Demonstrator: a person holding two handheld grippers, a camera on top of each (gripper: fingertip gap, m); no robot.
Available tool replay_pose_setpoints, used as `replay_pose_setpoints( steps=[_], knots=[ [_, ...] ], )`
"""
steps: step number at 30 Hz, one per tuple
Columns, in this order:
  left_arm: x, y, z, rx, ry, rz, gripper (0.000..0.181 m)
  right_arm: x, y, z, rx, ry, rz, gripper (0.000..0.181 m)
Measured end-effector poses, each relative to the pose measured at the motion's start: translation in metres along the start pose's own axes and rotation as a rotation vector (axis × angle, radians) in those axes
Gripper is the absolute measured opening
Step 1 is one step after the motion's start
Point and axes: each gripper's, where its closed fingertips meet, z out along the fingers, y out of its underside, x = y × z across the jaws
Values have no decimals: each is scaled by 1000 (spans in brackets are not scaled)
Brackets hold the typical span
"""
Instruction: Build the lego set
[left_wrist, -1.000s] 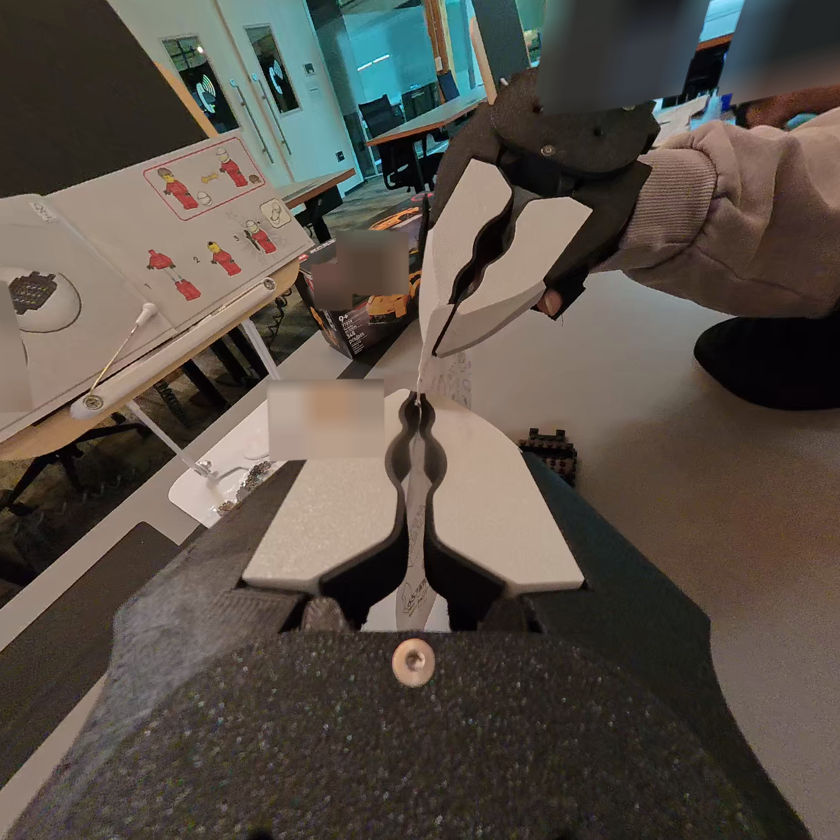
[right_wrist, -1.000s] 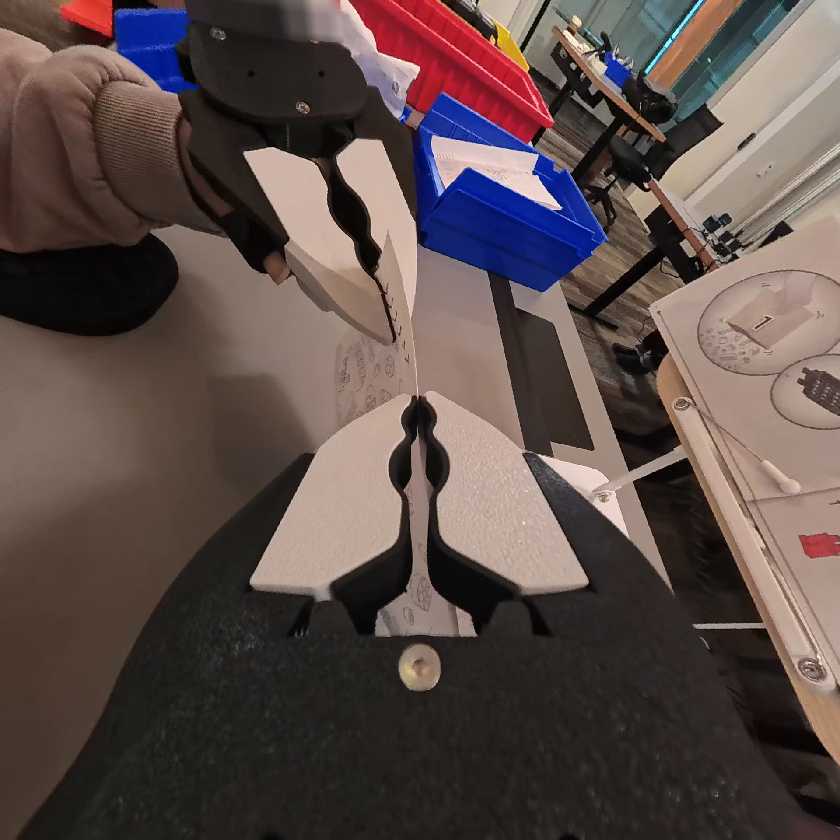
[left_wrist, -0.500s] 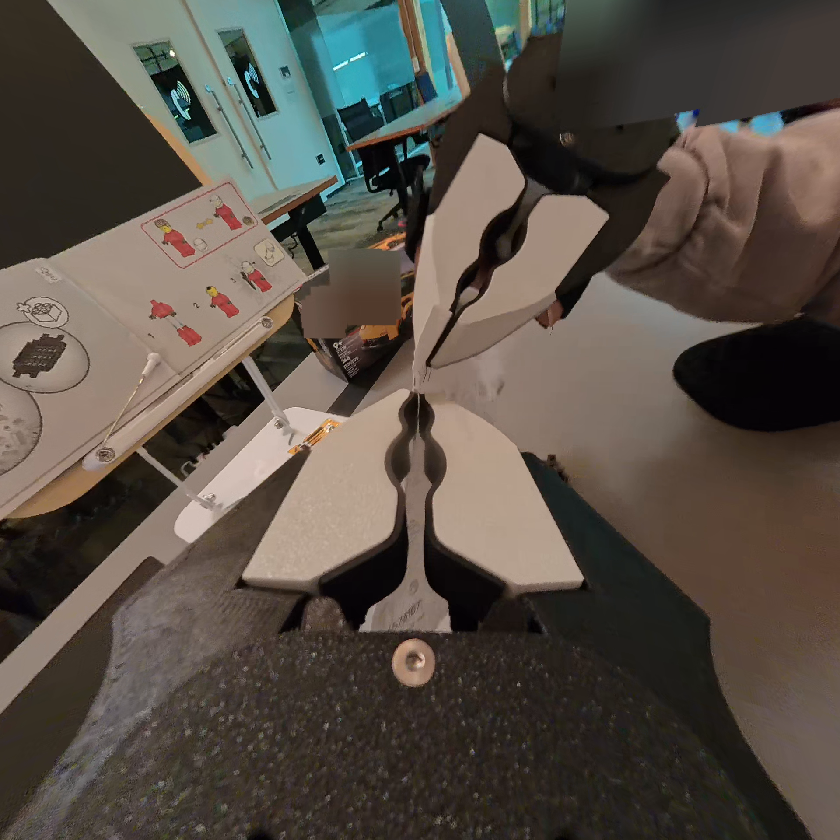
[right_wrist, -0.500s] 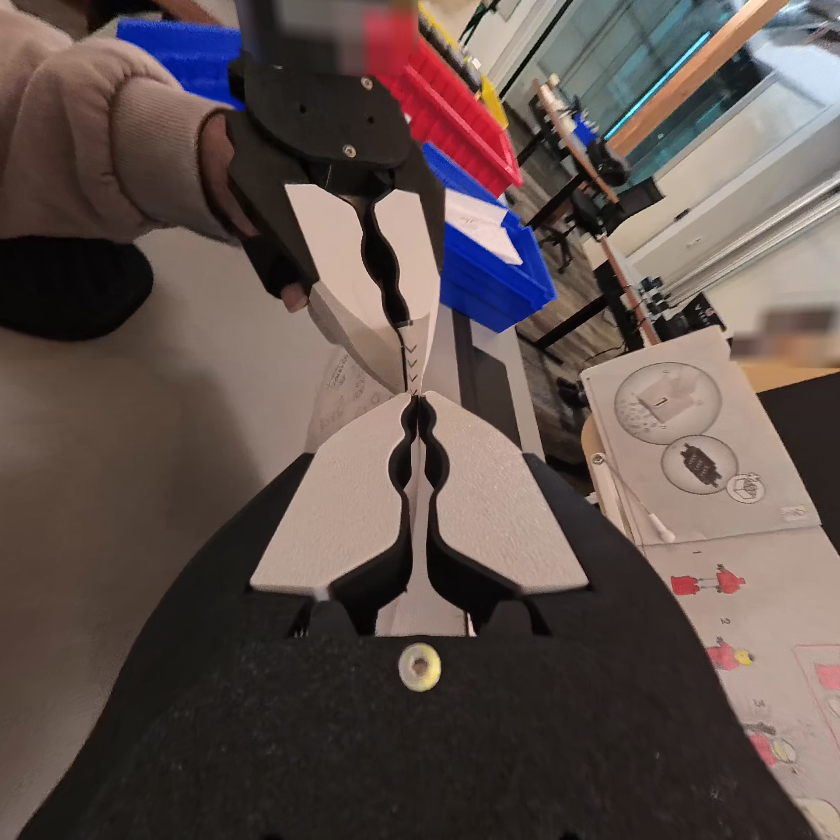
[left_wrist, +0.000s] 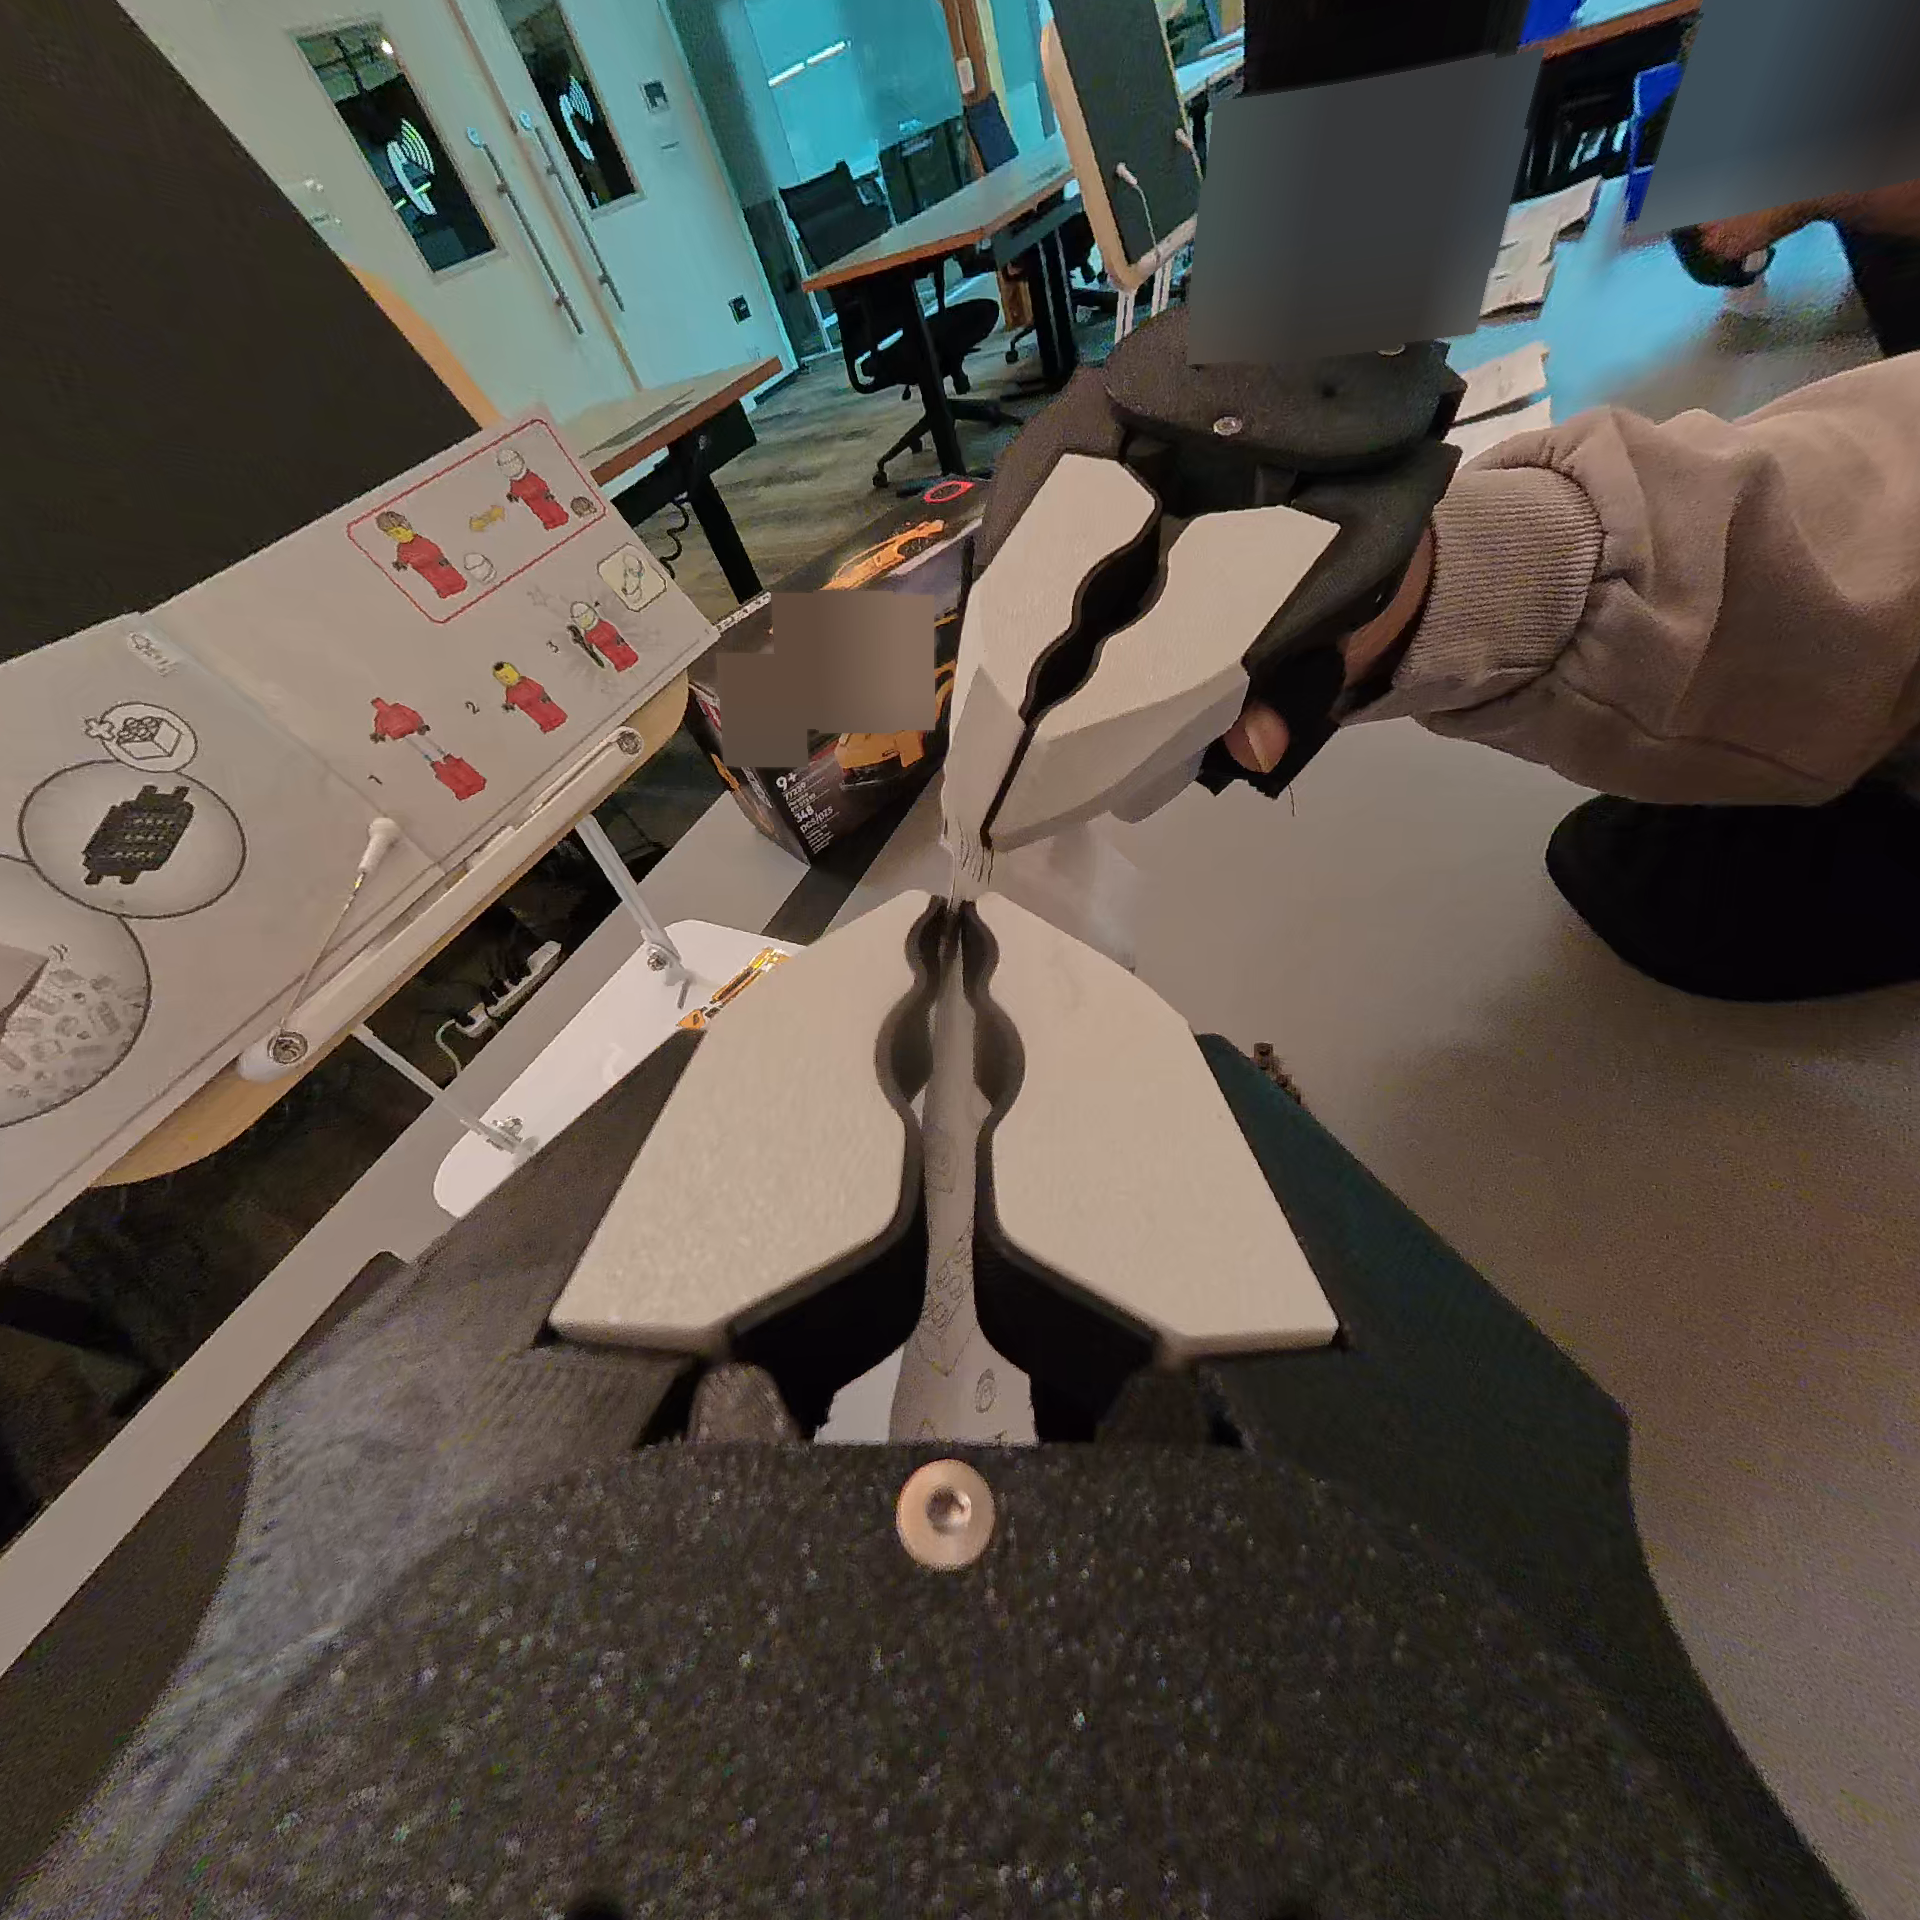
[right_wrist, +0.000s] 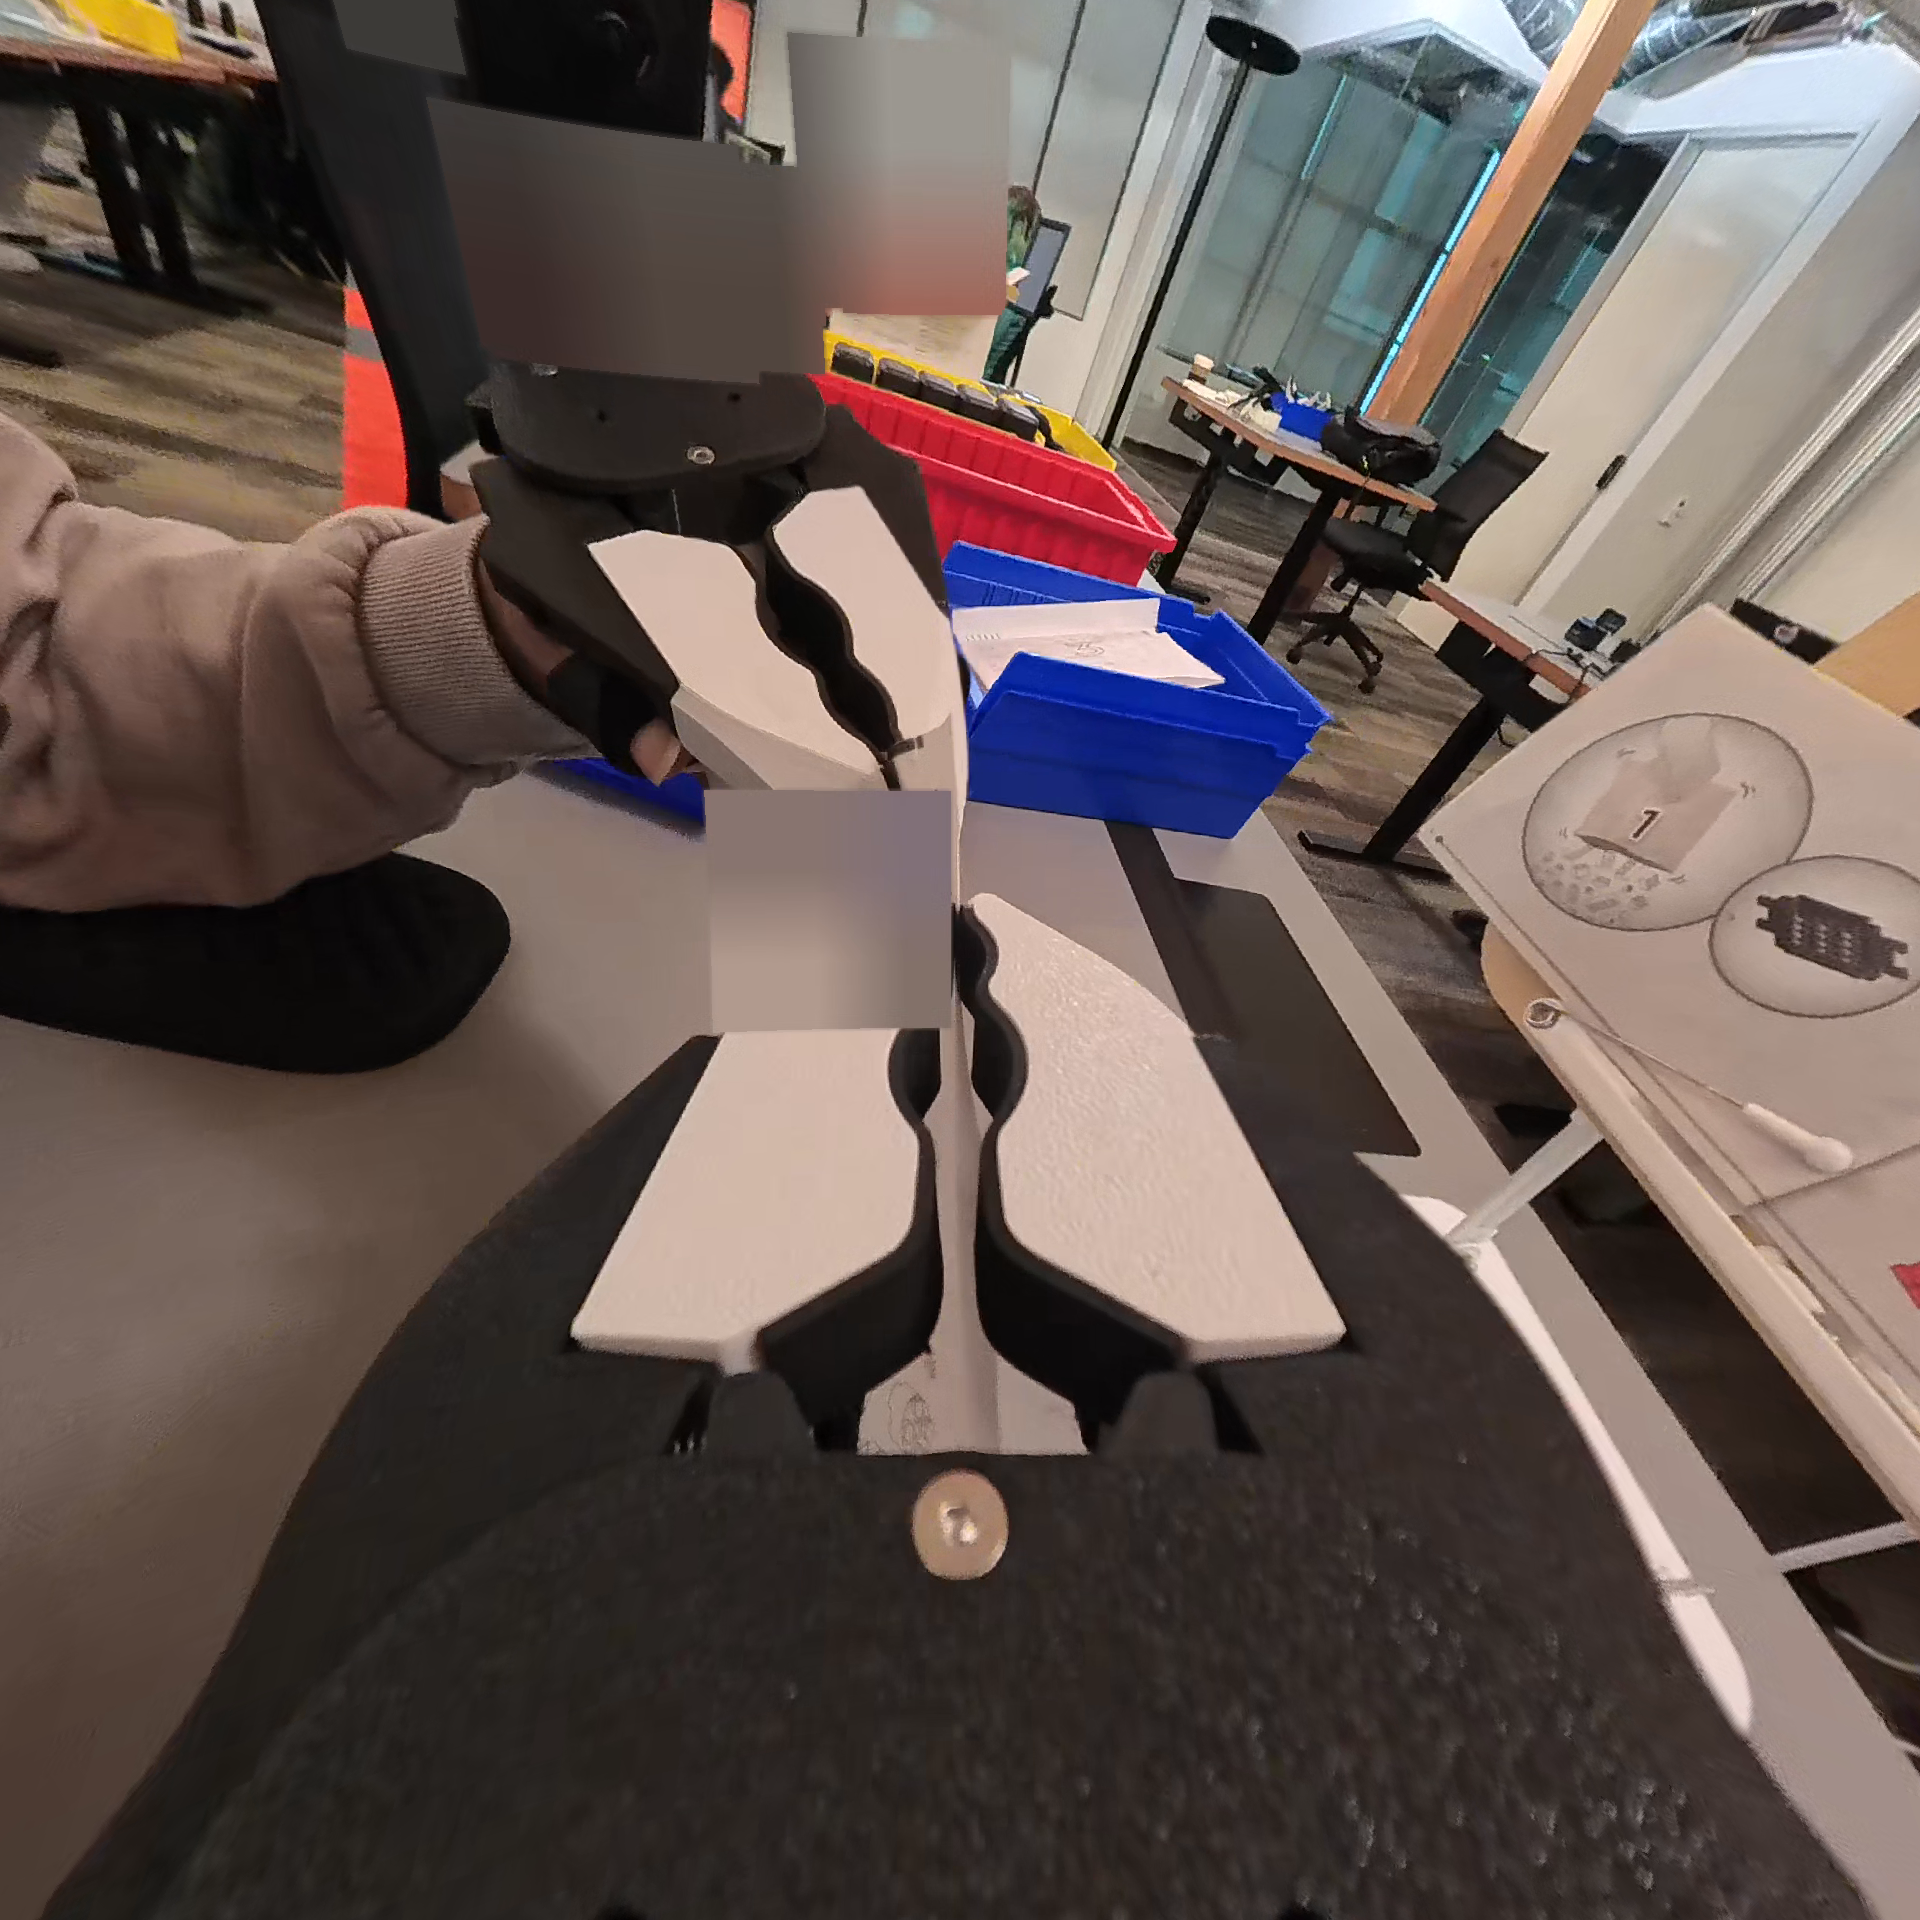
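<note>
We hold the paper bag (left_wrist: 961, 1184) between us: left tongs (left_wrist: 951, 914) clamped on one top edge, right tongs (right_wrist: 961, 914) on the other, tips nearly touching. It looks light, thin and likely to tear, so we grip close beside the seam.

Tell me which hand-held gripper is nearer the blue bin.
Left. The left hand-held gripper sits right beside the blue bin; the right hand-held gripper is farther back, facing it, both pinching one paper bag.

Office: desks (left_wrist: 940, 223), swivel chairs (right_wrist: 1382, 551)
</note>
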Motion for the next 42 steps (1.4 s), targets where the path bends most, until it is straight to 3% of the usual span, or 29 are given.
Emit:
replay_pose_setpoints(
  steps=[9, 17, 19, 22, 24, 31, 42],
  knots=[
    [0, -2, 6, -26, -15, 1, 0, 3, 2, -4, 35, 0, 44, 1],
    [5, -4, 10, -46, 8, 49, 0, -7, -9, 0, -49, -41, -19, 56],
    [5, -4, 11, -45, 5, 63, 0, -3, -16, -1, -47, -21, -39, 48],
    [6, -4, 12, -53, -5, 88, 0, 1, -26, -7, -31, -16, -78, 16],
    [6, -4, 13, -58, -10, 100, 0, 2, -28, -10, -48, -27, -107, 9],
    [6, -4, 13, -76, 8, 114, 0, -1, -31, -16, -199, -110, -231, 8],
    [7, -5, 14, -86, 17, 137, 0, 5, -19, -12, -506, -182, -459, 21]
  ],
)
